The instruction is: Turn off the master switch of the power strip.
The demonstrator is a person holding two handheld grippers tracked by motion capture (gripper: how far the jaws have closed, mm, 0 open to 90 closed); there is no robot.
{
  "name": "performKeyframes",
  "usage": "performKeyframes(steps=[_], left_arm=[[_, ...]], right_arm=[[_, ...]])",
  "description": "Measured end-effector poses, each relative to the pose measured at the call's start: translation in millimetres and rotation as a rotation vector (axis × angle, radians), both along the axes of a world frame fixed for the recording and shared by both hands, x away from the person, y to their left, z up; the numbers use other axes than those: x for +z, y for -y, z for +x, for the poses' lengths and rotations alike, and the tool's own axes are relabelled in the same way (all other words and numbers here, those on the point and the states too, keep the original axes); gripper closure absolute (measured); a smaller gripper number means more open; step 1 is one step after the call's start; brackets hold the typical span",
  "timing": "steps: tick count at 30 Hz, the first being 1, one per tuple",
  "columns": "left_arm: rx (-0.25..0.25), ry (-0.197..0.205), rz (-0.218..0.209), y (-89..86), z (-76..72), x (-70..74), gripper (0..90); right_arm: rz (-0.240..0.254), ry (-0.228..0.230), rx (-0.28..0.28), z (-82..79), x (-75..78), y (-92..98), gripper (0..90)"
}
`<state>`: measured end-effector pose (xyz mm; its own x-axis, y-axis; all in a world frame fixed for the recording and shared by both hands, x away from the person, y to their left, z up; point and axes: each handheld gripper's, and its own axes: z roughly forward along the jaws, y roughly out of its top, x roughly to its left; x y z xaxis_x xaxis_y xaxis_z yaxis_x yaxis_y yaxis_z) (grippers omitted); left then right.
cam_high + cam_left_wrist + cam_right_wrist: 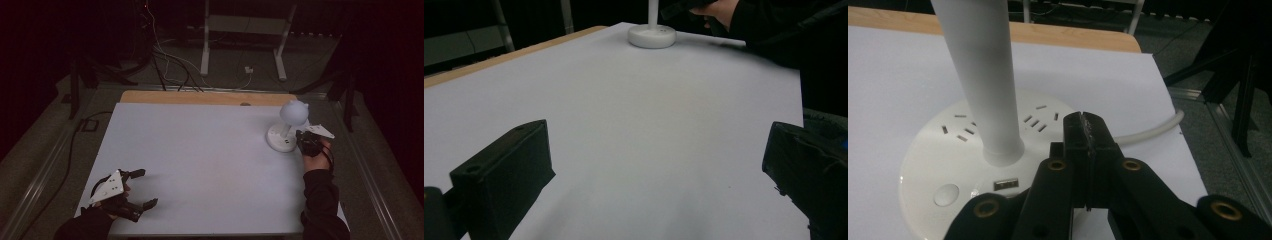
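A white lamp with a globe head (pixel 294 112) stands on a round base (pixel 280 138) at the table's far right. The base (pixel 938 150) has socket slots, a USB port (pixel 1005 185) and a round button (pixel 946 195); its stem (pixel 980 75) rises straight up. My right gripper (pixel 301 137) is at the base's near right edge, its jaws shut with nothing between them (pixel 1087 122), just right of the stem. My left gripper (pixel 146 188) rests at the near left corner, open and empty (pixel 656 170). From there the lamp base (pixel 651 36) lies far off.
The white table top (pixel 200 150) has a wooden strip (pixel 200 97) along its far edge. A white cable (pixel 1153 131) runs from the lamp base off the table's right side. Cables and a white stand frame (pixel 245 30) lie on the floor beyond.
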<state>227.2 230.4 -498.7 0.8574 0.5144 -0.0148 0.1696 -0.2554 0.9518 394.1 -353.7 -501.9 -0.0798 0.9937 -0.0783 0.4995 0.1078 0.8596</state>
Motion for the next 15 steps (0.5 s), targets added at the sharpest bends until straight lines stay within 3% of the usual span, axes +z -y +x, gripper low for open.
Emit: performKeyframes(steps=[3,4,9,11,12,13,15], left_arm=[[0.001,0.001,-0.001,-0.2,-0.1,0.2,0.2],[0.002,0.001,-0.003,-0.4,-0.2,0.3,0.2],[0.000,0.002,-0.001,-0.1,-0.3,0.4,0.2],[-0.001,0.002,0.000,0.1,-0.3,0.4,0.2],[0.000,0.002,-0.002,0.1,-0.4,0.4,0.2],[0.000,0.002,-0.002,0.0,-0.4,0.4,0.2],[0.000,0.001,-0.003,-0.1,-0.3,0.5,0.2]], right_arm=[[0.004,0.000,-0.001,-0.8,1.7,0.1,89.5],[0.004,0.005,0.004,-2.3,3.6,0.5,83.3],[0.009,0.009,0.021,-4.4,8.4,1.5,76.2],[0.014,0.016,0.042,-6.2,11.0,3.1,65.3],[0.014,0.016,0.042,-6.2,11.0,3.1,65.3],[0.011,0.019,0.056,-7.6,12.2,4.4,54.0],[0.017,0.008,0.066,-9.1,13.9,5.6,50.3]])
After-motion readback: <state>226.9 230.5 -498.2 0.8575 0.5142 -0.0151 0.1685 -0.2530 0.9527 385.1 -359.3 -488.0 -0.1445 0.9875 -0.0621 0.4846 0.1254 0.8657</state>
